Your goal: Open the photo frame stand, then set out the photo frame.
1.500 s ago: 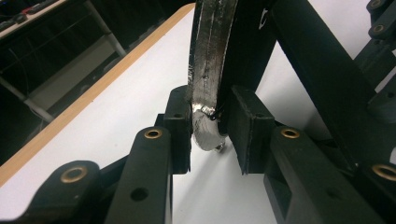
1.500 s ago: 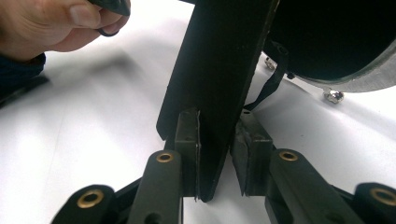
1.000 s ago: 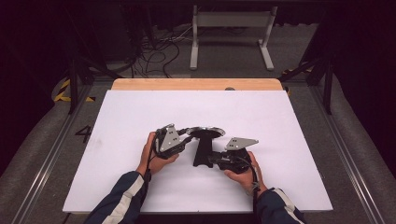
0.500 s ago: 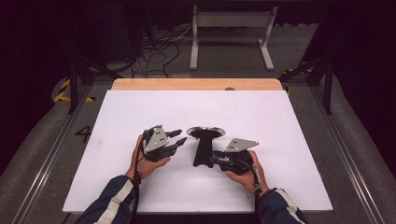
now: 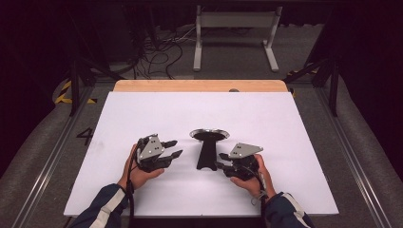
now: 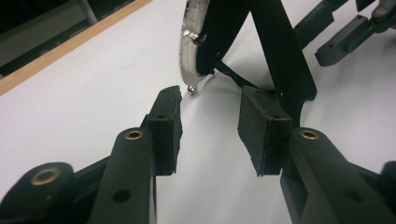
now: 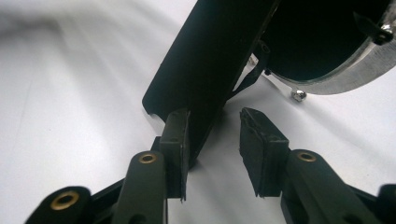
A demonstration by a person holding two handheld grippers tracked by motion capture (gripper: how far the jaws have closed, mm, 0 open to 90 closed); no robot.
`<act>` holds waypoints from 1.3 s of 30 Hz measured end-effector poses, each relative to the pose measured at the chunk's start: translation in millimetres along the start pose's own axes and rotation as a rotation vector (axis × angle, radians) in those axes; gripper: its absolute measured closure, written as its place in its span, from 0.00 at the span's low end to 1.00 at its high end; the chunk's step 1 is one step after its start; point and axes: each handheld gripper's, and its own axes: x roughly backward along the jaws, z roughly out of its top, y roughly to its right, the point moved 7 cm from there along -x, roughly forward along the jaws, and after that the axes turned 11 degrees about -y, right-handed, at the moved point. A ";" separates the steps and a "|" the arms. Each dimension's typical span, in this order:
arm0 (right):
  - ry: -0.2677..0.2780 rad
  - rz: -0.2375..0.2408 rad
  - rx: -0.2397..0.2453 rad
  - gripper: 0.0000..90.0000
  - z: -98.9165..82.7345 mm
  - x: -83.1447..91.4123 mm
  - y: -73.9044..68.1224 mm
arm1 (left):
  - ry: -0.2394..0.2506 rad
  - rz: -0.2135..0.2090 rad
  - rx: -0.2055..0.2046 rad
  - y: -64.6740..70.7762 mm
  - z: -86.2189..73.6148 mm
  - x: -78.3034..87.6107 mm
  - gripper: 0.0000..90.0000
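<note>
A black stand (image 5: pixel 207 151) with a round silver-rimmed top and a tapering flat stem sits mid-table on the white board (image 5: pixel 285 123). My left gripper (image 5: pixel 173 148) lies to its left, apart from it, jaws open. In the left gripper view the gap of the left gripper (image 6: pixel 210 116) is empty and faces the silver rim (image 6: pixel 187 42). My right gripper (image 5: pixel 221 162) is at the stem's foot on the right side. In the right gripper view, the stem (image 7: pixel 210 60) runs just past the left pad (image 7: pixel 176 140), with no squeeze. Both pairs of jaws have just been opening.
A wooden strip (image 5: pixel 199 85) edges the board's far side. Beyond it on the floor stand a grey metal frame (image 5: pixel 235 19) and a tangle of cables (image 5: pixel 157 52). Metal rails run along both sides of the table, and yellow-black tape (image 5: pixel 64 92) marks the left.
My left gripper has drawn back to the left, away from the stand's rim. Both pairs of jaws have widened. The right hand has stayed at the stem.
</note>
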 end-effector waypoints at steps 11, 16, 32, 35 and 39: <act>0.015 0.012 -0.004 0.69 1.0 2.9 -0.9 | -0.050 -0.013 0.026 0.3 -27.5 9.5 0.65; 0.019 0.012 -0.006 0.70 2.5 3.5 -0.7 | -0.048 -0.008 0.044 -4.9 -30.2 11.2 0.64; 0.027 0.000 -0.001 0.69 3.7 7.1 -3.8 | -0.044 -0.021 0.035 -5.7 -23.7 10.7 0.61; 0.027 0.000 -0.007 0.70 2.1 7.8 -3.3 | -0.038 -0.007 0.035 -10.8 -18.1 8.1 0.60; 0.029 0.007 -0.019 0.70 0.7 8.7 -3.3 | -0.018 0.001 0.043 -19.6 -4.1 3.7 0.59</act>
